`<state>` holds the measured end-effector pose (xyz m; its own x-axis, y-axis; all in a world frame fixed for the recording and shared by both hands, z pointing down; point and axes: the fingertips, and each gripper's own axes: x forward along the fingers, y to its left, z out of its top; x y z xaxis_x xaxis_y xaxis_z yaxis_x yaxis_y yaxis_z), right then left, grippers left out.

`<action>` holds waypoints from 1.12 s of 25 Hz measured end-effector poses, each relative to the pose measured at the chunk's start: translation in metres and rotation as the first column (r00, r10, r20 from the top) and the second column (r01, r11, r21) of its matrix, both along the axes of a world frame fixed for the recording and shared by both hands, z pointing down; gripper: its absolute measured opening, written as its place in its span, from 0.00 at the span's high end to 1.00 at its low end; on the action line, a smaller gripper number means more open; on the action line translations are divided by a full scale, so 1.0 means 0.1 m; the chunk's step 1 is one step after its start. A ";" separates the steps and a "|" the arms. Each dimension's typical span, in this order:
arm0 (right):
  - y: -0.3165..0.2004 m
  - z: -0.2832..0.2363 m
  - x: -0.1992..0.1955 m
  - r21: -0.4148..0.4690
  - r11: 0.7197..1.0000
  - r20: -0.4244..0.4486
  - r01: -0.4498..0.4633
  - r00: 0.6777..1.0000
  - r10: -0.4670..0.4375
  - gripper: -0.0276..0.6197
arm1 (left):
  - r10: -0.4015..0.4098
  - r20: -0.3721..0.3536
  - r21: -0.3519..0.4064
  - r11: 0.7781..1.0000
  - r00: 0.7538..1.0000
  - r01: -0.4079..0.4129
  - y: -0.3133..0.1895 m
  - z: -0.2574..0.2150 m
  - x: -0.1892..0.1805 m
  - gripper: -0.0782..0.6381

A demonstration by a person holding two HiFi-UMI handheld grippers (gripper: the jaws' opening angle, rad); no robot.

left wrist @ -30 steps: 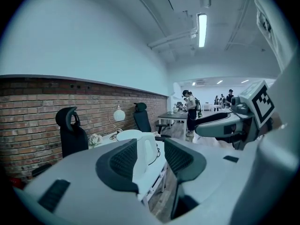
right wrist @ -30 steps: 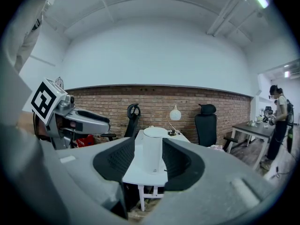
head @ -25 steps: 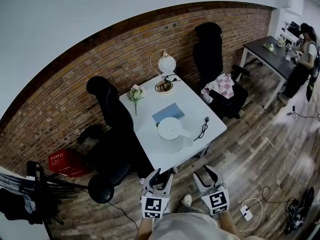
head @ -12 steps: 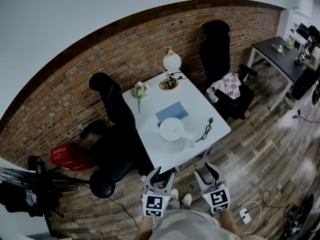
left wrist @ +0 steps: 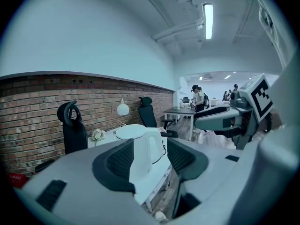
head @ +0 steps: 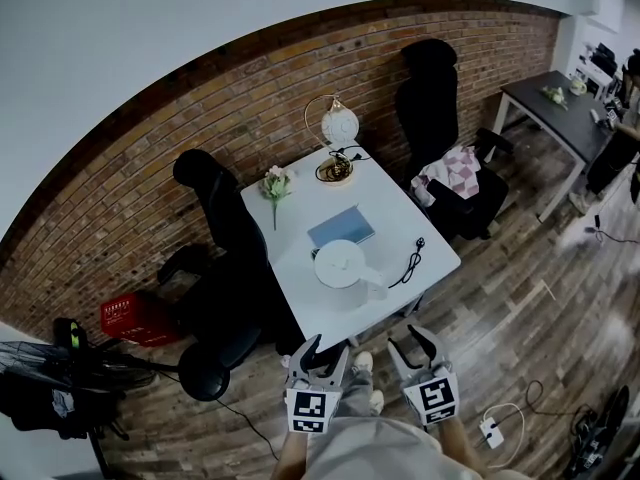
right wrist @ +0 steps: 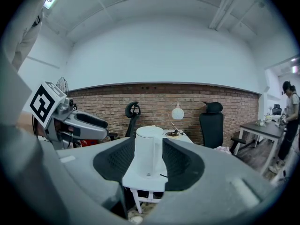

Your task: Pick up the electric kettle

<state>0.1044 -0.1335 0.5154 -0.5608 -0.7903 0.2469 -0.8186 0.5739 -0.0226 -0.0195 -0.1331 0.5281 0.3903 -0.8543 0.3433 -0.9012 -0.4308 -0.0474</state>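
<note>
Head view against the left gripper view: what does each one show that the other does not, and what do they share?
Only the head view shows the blue book lying behind the kettle and a white plug with its cord on the floor. Only the left gripper view shows the ceiling light. Both show the electric kettle on the white table, the globe lamp and the right gripper.

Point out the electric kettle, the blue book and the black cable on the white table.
electric kettle (head: 339, 264), head view, centre of its lid.
blue book (head: 341, 226), head view, middle of the cover.
black cable (head: 407, 261), head view, midway along the cord.
</note>
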 end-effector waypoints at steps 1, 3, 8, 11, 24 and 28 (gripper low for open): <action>-0.02 0.01 0.00 0.006 1.000 -0.006 0.003 1.000 -0.003 0.68 | 0.000 -0.001 -0.001 1.000 1.000 0.000 -0.02 0.02 0.00 0.58; -0.07 0.03 0.00 0.035 0.999 -0.031 0.018 0.999 -0.017 0.68 | -0.002 -0.004 -0.005 1.000 1.000 0.002 -0.07 0.05 -0.01 0.58; -0.19 0.07 -0.03 0.004 1.000 -0.027 0.010 1.000 -0.010 0.68 | -0.003 -0.008 -0.014 1.000 1.000 0.003 -0.21 0.13 -0.04 0.57; -0.30 0.10 -0.05 -0.019 1.000 -0.029 0.005 1.000 -0.005 0.68 | -0.003 -0.013 -0.026 1.000 1.000 0.003 -0.30 0.19 -0.06 0.56; -0.76 0.33 -0.10 -0.061 0.998 -0.068 0.000 0.998 -0.004 0.68 | -0.010 -0.017 -0.081 0.997 1.000 0.009 -0.78 0.54 -0.16 0.50; -0.88 0.41 -0.12 -0.052 0.999 -0.089 0.015 0.996 -0.019 0.68 | -0.001 -0.007 -0.098 0.995 1.000 0.001 -0.88 0.66 -0.16 0.46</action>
